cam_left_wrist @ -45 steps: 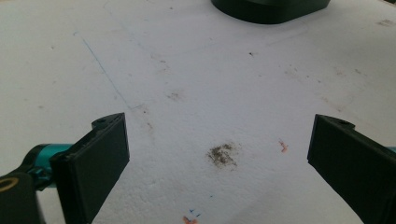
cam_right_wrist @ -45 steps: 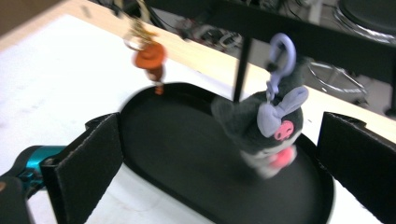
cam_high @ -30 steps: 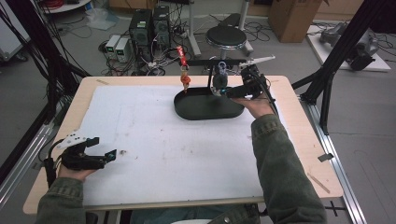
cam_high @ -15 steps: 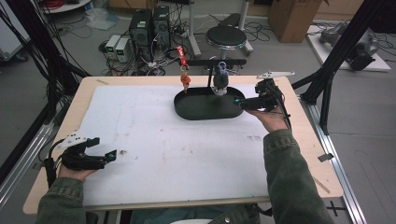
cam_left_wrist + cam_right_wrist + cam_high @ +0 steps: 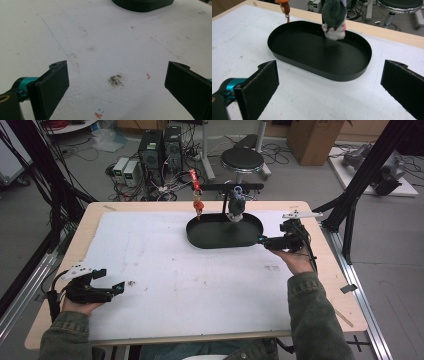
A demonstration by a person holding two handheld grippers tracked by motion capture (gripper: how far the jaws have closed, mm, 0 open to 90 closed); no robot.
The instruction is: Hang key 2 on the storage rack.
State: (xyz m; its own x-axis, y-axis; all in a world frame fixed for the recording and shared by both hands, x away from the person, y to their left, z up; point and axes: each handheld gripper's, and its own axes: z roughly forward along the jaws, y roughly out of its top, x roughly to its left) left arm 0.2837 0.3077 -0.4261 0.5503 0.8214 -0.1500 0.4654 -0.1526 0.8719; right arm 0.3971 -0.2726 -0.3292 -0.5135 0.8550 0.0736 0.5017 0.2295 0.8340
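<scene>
A black oval tray (image 5: 200, 234) (image 5: 287, 60) lies on the white sheet at the far middle of the table. Over its back rim a grey plush toy (image 5: 235, 208) (image 5: 334, 18) hangs from a black stand, and a small red-brown charm (image 5: 198, 206) (image 5: 283, 6) hangs to its left. My right gripper (image 5: 261, 240) (image 5: 329, 87) is open just right of the tray, pointing at it, with nothing between its jaws. My left gripper (image 5: 118, 288) (image 5: 116, 86) rests open at the near left over bare sheet, far from the tray (image 5: 142, 4).
The white sheet (image 5: 165, 270) is marked with smudges, one dark spot (image 5: 115, 80) lying between the left jaws. Beyond the table stand a stool (image 5: 242, 157), computer boxes (image 5: 160, 145) and cables. Black frame legs (image 5: 360, 190) rise at the right.
My right gripper has pulled back rightwards from over the tray, away from the hanging plush, to just outside the tray's right end. The left gripper has stayed put.
</scene>
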